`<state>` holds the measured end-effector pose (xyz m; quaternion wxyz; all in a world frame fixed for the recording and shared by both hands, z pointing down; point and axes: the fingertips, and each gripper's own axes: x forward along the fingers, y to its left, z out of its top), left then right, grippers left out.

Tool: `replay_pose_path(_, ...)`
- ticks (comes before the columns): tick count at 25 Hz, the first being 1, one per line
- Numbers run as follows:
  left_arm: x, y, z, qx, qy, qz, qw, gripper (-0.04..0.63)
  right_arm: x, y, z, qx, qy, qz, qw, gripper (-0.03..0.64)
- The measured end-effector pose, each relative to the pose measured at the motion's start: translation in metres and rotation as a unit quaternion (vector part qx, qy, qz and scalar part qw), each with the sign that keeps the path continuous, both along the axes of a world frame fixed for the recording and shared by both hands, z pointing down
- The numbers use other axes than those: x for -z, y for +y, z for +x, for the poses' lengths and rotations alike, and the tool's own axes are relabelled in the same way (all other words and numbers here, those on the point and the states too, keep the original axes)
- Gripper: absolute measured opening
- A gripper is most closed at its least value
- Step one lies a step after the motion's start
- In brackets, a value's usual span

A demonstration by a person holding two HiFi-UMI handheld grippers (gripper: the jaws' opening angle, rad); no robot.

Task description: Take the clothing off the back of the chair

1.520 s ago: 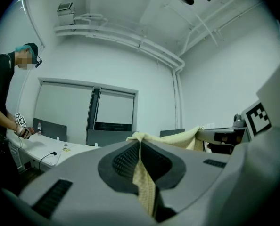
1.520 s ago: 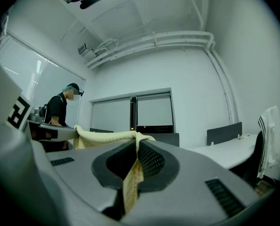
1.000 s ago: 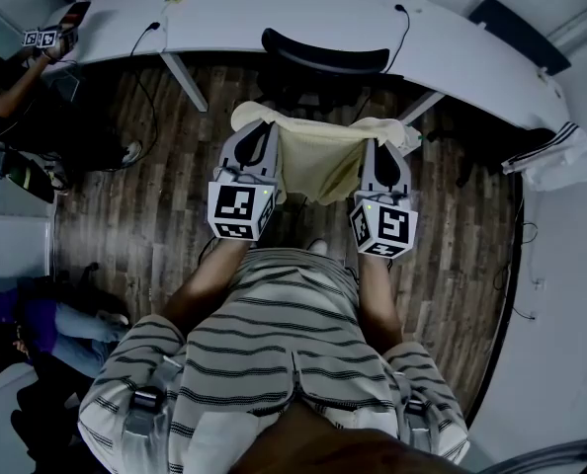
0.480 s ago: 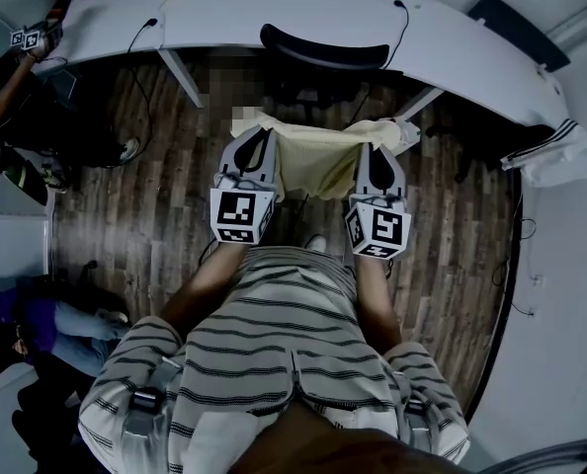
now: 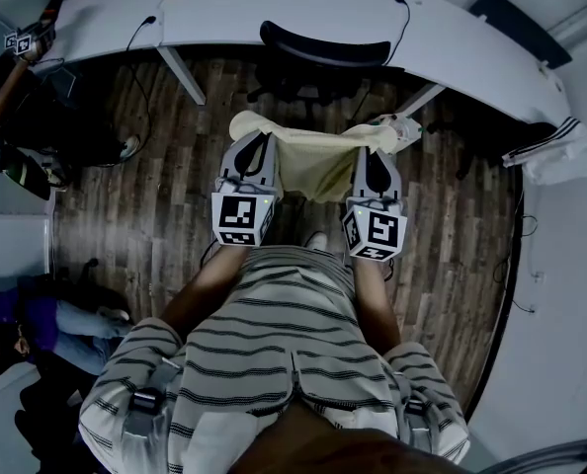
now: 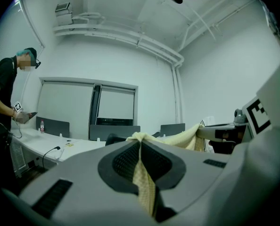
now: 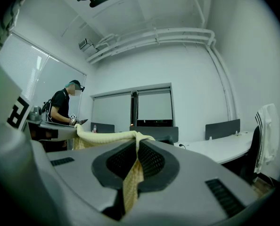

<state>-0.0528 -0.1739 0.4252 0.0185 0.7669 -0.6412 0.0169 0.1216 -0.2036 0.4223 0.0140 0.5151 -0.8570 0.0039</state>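
clothing [image 5: 318, 161] hangs stretched crosswise, long axis left to right.

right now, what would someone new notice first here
A pale yellow garment hangs stretched between the left gripper and right gripper, both clamped on its top edge, mid-frame above the wooden floor. Just beyond it stands a black chair at the curved white desk.

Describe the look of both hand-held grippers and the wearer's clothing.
The left hand-held gripper and right hand-held gripper have pale grey, rounded shells with dark meshed pads. Each carries a white cube with black square markers. The person wears a striped short-sleeved shirt.
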Motion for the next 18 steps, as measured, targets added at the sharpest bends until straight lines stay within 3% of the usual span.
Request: replay_pose_path(18, -0.022, 0.003, 0.006, -0.005, 0.021, -0.021, 0.9996, 0.034, -0.021, 0.003, 0.008, -0.016, -0.003, -0.008, 1.000, 0.025)
